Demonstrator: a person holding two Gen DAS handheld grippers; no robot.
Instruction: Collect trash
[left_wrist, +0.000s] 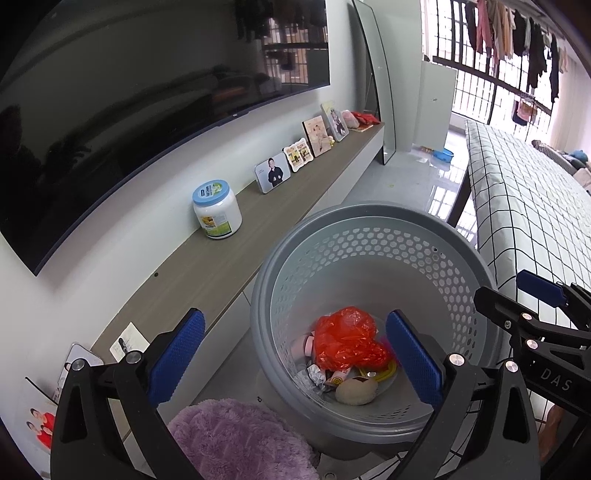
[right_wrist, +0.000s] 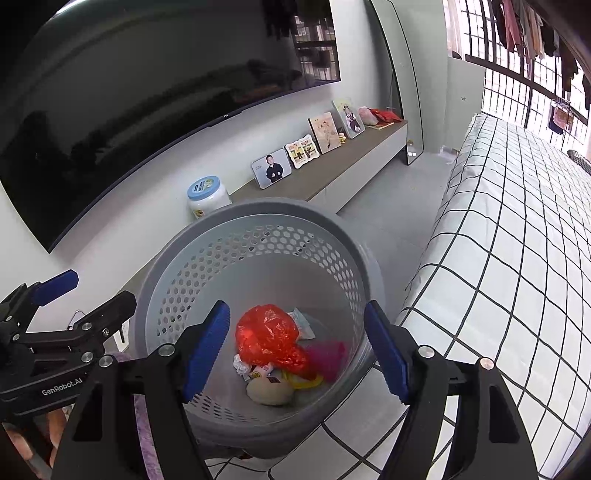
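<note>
A grey perforated basket (left_wrist: 373, 221) (right_wrist: 258, 210) stands between the TV shelf and the bed. At its bottom lie a crumpled red plastic bag (left_wrist: 343, 339) (right_wrist: 267, 334), a beige round lump (left_wrist: 356, 392) (right_wrist: 269, 392), crumpled paper (right_wrist: 241, 366), a pink wrapper (right_wrist: 327, 352) and other small scraps. My left gripper (left_wrist: 295, 358) hovers open above the basket's near left side, nothing between its blue pads. My right gripper (right_wrist: 295, 354) hangs open over the basket mouth, also empty. Each gripper shows in the other's view: the right one (left_wrist: 532, 295), the left one (right_wrist: 85, 295).
A long wooden shelf (left_wrist: 229, 266) under a wall TV holds a white jar with a blue lid (left_wrist: 217, 208) and several photo frames (left_wrist: 272, 172). A purple fluffy cushion (left_wrist: 240, 439) lies near left. A bed with a checked sheet (right_wrist: 517, 258) runs along the right.
</note>
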